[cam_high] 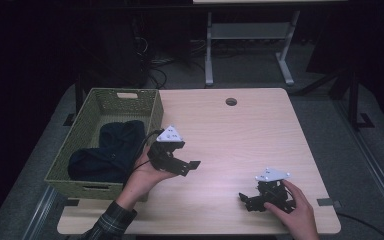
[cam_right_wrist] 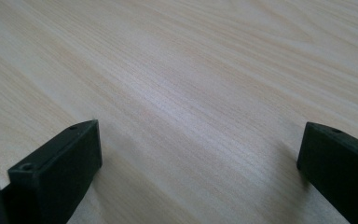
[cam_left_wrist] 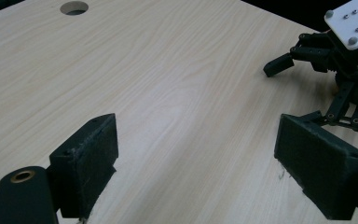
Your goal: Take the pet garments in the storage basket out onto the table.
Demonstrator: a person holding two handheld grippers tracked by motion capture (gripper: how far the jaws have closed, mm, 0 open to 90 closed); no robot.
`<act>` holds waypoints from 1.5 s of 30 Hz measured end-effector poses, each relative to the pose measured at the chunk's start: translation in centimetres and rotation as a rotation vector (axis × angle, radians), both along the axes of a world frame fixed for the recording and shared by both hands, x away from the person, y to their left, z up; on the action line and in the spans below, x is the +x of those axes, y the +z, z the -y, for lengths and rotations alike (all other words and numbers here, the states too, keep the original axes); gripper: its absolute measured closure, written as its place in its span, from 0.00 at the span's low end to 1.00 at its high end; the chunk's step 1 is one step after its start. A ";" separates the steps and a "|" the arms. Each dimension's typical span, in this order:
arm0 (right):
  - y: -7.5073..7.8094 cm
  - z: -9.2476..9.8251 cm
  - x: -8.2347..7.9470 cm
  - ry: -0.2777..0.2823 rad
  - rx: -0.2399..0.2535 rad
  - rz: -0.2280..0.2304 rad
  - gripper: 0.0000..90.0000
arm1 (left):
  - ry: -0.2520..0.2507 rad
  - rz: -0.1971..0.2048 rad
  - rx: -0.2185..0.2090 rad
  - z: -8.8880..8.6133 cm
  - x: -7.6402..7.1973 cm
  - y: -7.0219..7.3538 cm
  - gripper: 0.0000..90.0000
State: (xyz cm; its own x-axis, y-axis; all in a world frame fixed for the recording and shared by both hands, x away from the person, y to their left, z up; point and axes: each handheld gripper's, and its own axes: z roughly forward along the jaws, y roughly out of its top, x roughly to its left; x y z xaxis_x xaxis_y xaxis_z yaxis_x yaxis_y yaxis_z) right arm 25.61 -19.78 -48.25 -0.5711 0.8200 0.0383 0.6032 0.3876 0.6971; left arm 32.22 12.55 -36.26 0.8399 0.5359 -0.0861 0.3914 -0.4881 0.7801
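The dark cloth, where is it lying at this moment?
In the high view the dark cloth lies inside the green woven basket at the table's left edge, just left of the left gripper, which is open and holds nothing.

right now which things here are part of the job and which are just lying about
Part of the job:
- left hand-held gripper, jaws open, beside the basket
- right hand-held gripper, jaws open, low over the table
- basket
- dark cloth lying in the basket

Just there:
- table with its cable hole
- desk frame on the floor behind
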 end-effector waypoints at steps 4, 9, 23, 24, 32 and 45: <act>0.0 0.0 0.0 0.000 0.000 0.000 0.00 | 0.017 0.001 -0.006 -0.4 0.4 0.6 0.14; 0.0 0.0 0.0 0.000 0.000 0.000 0.00 | 0.015 0.006 0.001 -0.8 0.7 1.2 0.15; 0.0 0.0 0.0 0.002 0.000 0.003 0.00 | 0.019 0.016 0.008 -2.6 1.9 2.9 0.15; 0.0 0.0 0.0 0.002 0.000 0.002 0.00 | 0.021 0.017 0.013 -2.9 2.0 3.0 0.15; 0.0 0.0 0.0 0.002 0.000 0.003 0.00 | 0.071 0.026 0.010 -5.3 2.5 3.4 0.15; 0.0 0.0 0.0 0.002 -0.001 0.003 0.00 | 0.118 0.029 0.033 -8.7 2.9 3.3 0.15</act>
